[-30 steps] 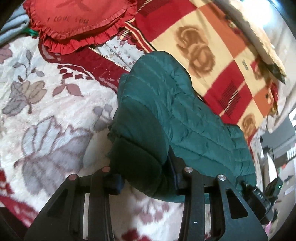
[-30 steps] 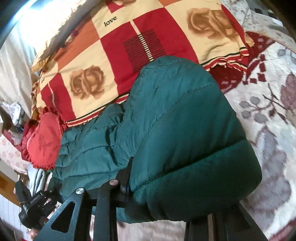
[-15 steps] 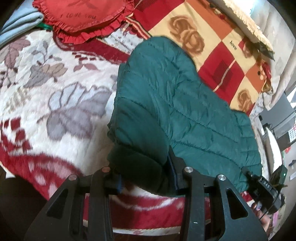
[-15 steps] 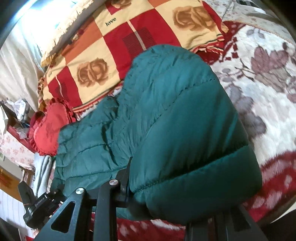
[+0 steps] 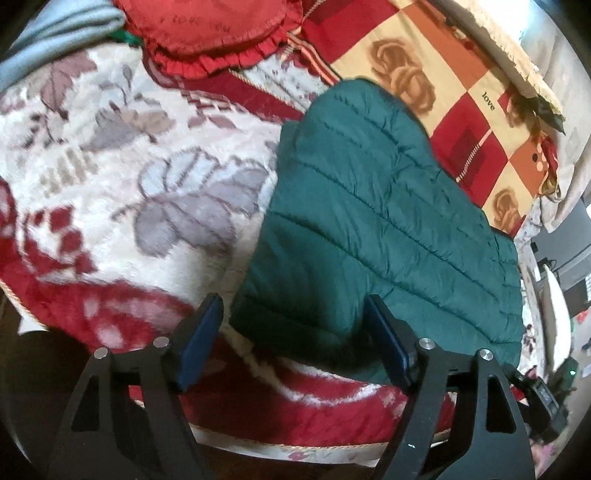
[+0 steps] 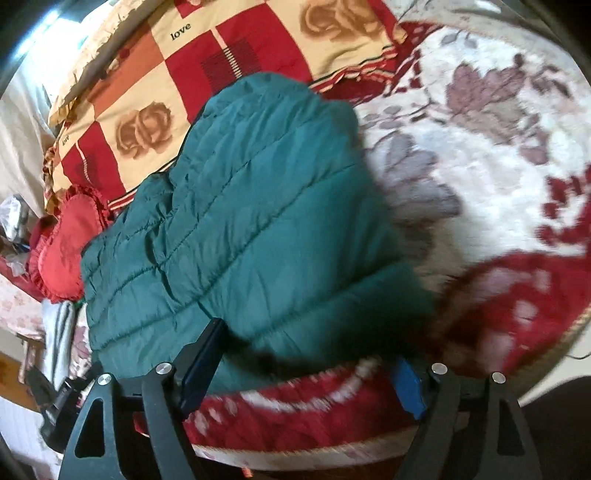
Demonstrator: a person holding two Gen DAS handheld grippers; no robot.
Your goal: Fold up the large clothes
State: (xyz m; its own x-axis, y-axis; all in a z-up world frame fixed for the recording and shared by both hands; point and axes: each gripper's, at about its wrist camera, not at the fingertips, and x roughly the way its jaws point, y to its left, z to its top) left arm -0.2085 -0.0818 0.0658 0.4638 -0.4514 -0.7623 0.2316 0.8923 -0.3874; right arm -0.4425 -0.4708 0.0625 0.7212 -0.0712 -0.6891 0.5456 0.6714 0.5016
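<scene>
A dark green quilted jacket [image 5: 369,221] lies folded on the bed, its thick hem towards me. In the left wrist view my left gripper [image 5: 292,301] has its jaws opening wide. The hem's left corner lies between the blue pads [image 5: 197,343], which stand clear of it. In the right wrist view the jacket [image 6: 258,221] fills the middle. My right gripper [image 6: 306,347] is likewise opening, with the blurred right end of the hem between its fingers and no pad pressing on it.
The bed cover [image 5: 129,184] is white with grey leaves and a red border; its near edge runs just under both grippers. Behind the jacket lie a red-and-cream rose blanket [image 5: 461,122] and a red frilled heart pillow [image 5: 214,33]. Grey-blue cloth [image 5: 55,29] sits far left.
Both grippers, shut on the jacket's hem before, have spread their jaws and let it go. The jacket was drawn towards the near bed edge and now rests there.
</scene>
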